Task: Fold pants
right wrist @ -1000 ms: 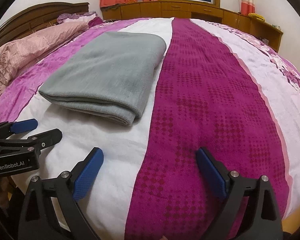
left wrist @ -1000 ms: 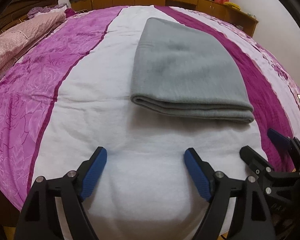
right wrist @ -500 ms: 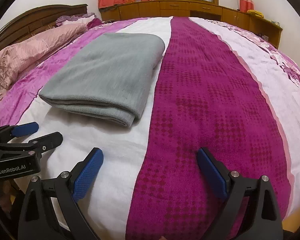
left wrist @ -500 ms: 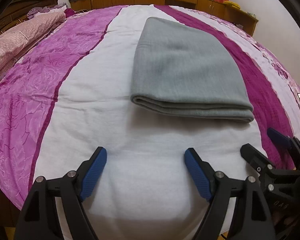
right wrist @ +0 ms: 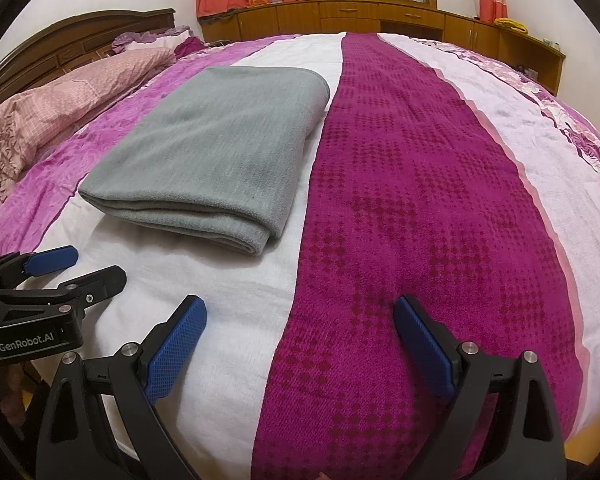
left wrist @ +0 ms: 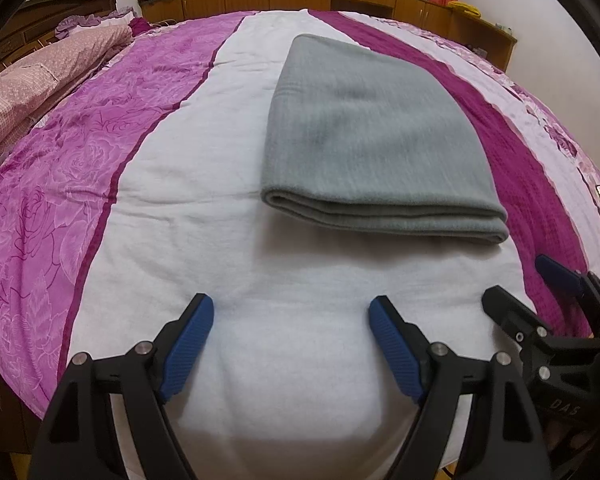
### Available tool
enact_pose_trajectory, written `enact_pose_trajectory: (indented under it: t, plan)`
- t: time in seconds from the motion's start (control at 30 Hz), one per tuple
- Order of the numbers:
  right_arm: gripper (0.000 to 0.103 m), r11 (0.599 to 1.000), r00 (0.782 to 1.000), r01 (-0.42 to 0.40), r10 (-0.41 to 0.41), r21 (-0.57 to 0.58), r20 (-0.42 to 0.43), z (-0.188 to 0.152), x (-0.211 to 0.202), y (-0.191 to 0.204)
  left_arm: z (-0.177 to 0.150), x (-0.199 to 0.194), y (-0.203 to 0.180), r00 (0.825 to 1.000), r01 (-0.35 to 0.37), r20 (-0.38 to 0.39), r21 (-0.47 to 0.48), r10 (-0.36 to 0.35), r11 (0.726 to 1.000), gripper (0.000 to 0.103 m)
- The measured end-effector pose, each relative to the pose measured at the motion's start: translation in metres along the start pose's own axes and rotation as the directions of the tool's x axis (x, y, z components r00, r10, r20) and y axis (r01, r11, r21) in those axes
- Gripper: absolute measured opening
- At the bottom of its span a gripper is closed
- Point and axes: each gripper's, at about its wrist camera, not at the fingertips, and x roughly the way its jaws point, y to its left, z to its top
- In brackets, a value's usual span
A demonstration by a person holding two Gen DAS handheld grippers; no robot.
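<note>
We see the pants (left wrist: 374, 136) folded in a neat stack on the bed (left wrist: 260, 320), so folding looks finished. Both hand-held grippers, left (left wrist: 290, 334) and right (right wrist: 298, 334), are wide and empty, well apart from it.

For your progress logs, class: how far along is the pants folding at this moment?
Done: the grey pants lie in a neat folded stack on the bed. In hand: nothing; the left gripper and right gripper hang open, short of the stack. Left: apparently nothing, unless another fold is wanted.
</note>
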Motion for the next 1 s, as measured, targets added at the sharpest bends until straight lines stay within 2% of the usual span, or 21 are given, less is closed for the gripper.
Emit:
enact_pose_trajectory:
  t: [1.0]
  plan:
    - [0.092,1.000,1.000,0.000,0.000,0.000,-0.001,-0.0002,-0.0002,0.0001,-0.0004,0.0005,0.0005,1.000,-0.002,-0.004,0.005,0.002,1.000,0.084]
